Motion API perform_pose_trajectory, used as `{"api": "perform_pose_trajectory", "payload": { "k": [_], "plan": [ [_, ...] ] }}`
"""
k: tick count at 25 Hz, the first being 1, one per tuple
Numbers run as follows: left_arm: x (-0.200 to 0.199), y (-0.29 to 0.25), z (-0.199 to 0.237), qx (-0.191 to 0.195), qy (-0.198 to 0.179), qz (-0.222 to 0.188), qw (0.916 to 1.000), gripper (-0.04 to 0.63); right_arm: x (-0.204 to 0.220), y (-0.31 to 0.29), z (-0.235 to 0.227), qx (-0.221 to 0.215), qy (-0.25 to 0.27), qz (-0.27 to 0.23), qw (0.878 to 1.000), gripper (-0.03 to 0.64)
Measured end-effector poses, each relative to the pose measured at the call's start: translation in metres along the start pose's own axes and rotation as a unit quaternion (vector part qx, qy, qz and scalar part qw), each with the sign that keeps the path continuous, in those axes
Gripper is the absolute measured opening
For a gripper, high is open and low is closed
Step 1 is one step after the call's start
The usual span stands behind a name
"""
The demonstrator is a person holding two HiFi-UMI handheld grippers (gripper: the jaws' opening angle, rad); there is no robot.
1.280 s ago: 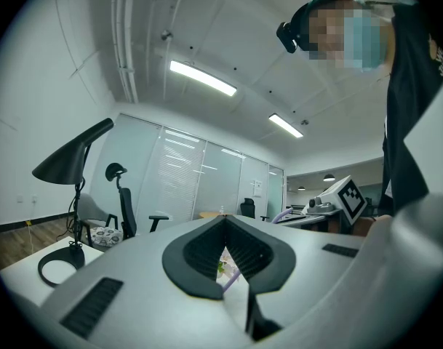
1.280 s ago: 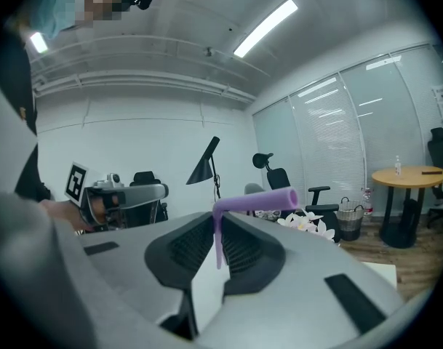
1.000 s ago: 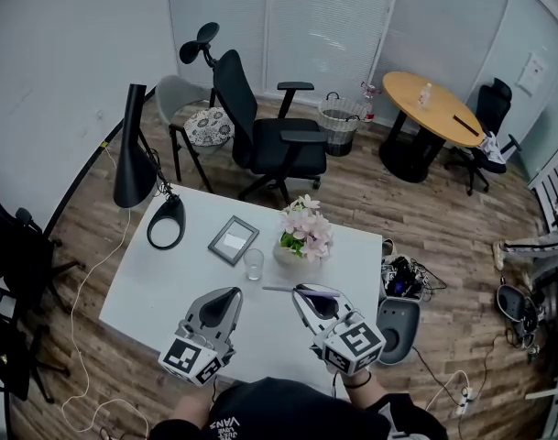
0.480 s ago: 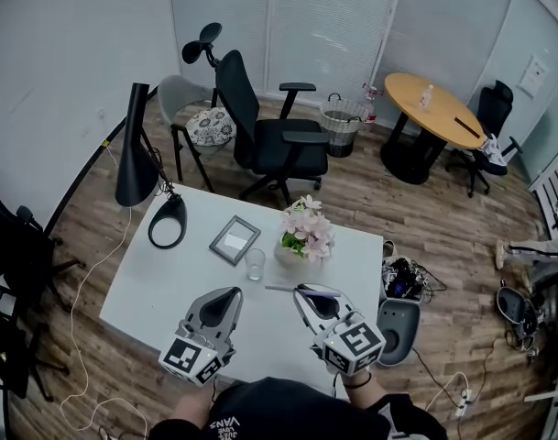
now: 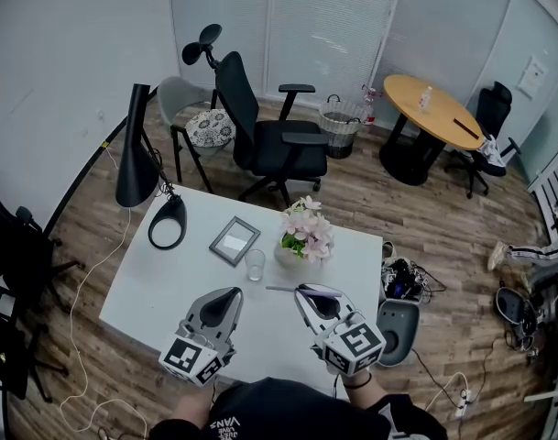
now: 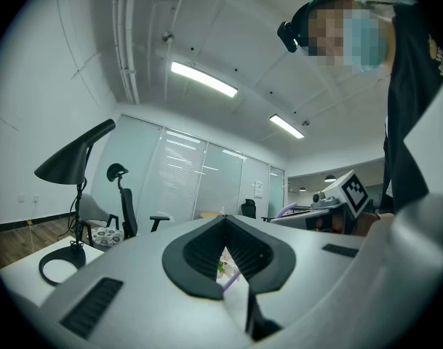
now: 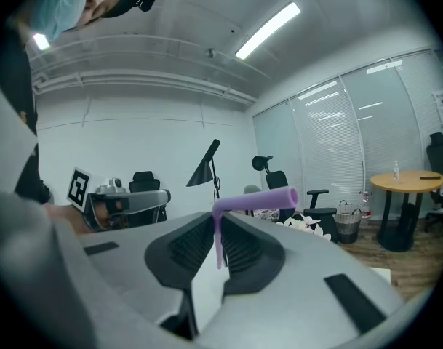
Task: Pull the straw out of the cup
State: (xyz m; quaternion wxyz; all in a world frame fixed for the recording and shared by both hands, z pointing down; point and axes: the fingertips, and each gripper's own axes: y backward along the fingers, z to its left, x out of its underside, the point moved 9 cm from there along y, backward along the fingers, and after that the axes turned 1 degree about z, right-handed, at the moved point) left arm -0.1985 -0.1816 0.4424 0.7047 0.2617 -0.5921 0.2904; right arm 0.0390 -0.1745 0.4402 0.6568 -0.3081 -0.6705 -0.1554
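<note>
Above the near part of the white table (image 5: 150, 282), the right gripper (image 7: 220, 224) is clamped on the purple straw (image 7: 259, 198), whose bent end projects sideways past the jaw tips. To its left, the left gripper (image 6: 225, 221) has its jaws together and empty. The clear cup (image 5: 254, 264) stands farther off, apart from the straw, left of the flower pot (image 5: 304, 236).
</note>
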Motion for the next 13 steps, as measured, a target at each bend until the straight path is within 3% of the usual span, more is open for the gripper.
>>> {"api": "perform_pose_trajectory", "payload": {
  "k": [13],
  "plan": [
    [-0.0003,-0.0007,-0.0021,0.003,-0.002,0.002,1.0000,0.011,-0.0029,0.0001,-0.0002,0.001,0.007,-0.005,1.000,0.043]
  ]
}}
